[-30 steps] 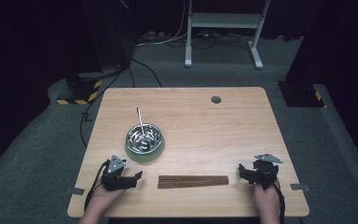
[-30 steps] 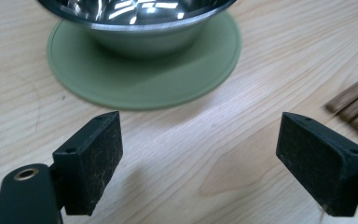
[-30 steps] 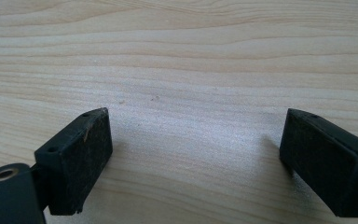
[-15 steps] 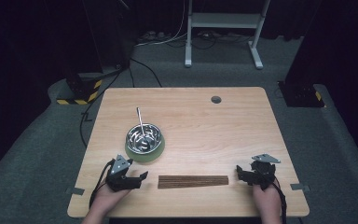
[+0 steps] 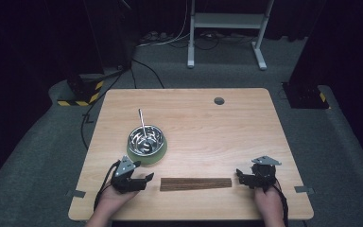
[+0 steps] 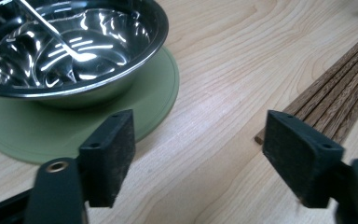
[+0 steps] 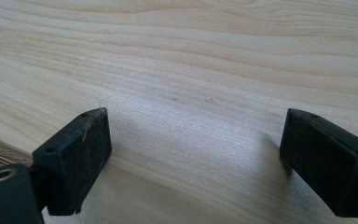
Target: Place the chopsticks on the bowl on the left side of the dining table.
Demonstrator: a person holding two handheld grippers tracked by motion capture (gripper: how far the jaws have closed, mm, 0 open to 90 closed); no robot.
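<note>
Across the middle of the dim room stands a light wooden table (image 5: 208,127), with grey carpet around it and a white metal frame (image 5: 227,28) on the floor beyond its far edge. On the table's left half a green round mat (image 5: 147,153) lies under a shiny steel bowl (image 5: 145,139), and a thin metal utensil (image 5: 142,124) leans out of the bowl toward the far side. Near the front edge a row of dark wooden chopsticks (image 5: 196,183) lies flat, side by side, between the two hands. At their left end sits the left gripper (image 5: 146,179), close to the tips but not touching them; its jaws have just been closing a little, yet they stand well apart with only bare wood between them. Just off the sticks' right end rests the right gripper (image 5: 240,176), jaws wide apart over bare tabletop. A small dark grommet (image 5: 219,100) marks the far side.
</note>
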